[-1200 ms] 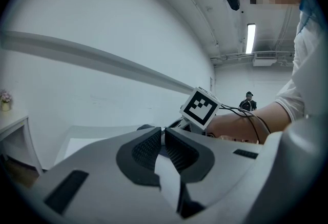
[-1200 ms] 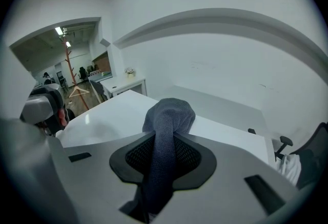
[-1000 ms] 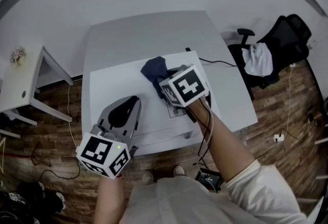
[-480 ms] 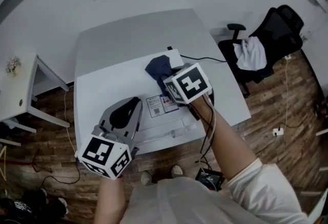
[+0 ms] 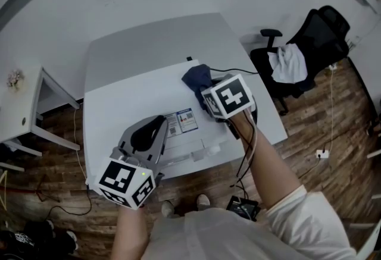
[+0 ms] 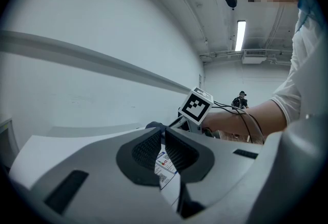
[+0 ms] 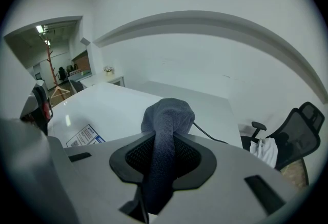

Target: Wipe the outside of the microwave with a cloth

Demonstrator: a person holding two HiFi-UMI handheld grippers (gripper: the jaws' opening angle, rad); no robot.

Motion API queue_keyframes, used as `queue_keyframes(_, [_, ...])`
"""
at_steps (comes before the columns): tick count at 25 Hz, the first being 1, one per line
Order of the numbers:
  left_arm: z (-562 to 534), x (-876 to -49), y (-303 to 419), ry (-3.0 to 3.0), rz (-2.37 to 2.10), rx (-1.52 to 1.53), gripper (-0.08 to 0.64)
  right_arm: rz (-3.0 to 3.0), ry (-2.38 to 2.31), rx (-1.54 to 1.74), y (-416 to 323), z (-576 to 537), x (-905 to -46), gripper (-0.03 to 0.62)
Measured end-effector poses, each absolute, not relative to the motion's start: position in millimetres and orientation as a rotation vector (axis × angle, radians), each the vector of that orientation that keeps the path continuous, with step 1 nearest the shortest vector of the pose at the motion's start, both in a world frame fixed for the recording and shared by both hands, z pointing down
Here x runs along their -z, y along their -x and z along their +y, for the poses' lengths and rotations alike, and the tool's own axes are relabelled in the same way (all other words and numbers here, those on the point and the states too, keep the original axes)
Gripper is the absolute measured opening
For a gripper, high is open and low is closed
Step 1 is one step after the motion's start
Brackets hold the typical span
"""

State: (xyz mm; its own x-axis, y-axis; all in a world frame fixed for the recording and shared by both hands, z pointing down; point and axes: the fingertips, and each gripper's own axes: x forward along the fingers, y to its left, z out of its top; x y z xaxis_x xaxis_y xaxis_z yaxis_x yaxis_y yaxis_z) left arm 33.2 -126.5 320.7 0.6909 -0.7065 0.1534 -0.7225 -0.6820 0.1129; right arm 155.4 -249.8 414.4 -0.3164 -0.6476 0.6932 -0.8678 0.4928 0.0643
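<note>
The white microwave (image 5: 122,107) stands on a grey table (image 5: 155,35), and I look down on its top. A dark blue cloth (image 5: 197,77) lies bunched on that top near the back right corner, with my right gripper (image 5: 206,90) shut on it. In the right gripper view the cloth (image 7: 166,115) runs up between the pads and balloons out past the tips. My left gripper (image 5: 147,132) hovers shut and empty over the microwave's front left, its pads (image 6: 148,147) together. A printed sticker (image 5: 180,121) shows on the top between the two grippers.
A black cable (image 5: 238,70) runs off the microwave's back right across the table. A black office chair (image 5: 300,59) with a white garment stands to the right. A small white side table (image 5: 24,104) is at the left. A black box (image 5: 241,206) lies on the wooden floor.
My right gripper has dragged the cloth across the microwave top toward the back right, uncovering the sticker. The left gripper has shifted a little to the right, still shut.
</note>
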Motion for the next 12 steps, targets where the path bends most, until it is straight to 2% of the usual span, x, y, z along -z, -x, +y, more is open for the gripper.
queue_keyframes(6, [-124.9,-319.7,-33.3,-2.735,-1.160,-0.127,0.012,-2.016,-1.362,-0.470,-186.0,-249.5,-409.6,0.095])
queue_keyframes(12, [-126.1,-321.6,-21.5,-2.732,-1.159,-0.095,0.012,-1.968,-1.387,-0.426,-174.8,-235.3,-414.5,0.095])
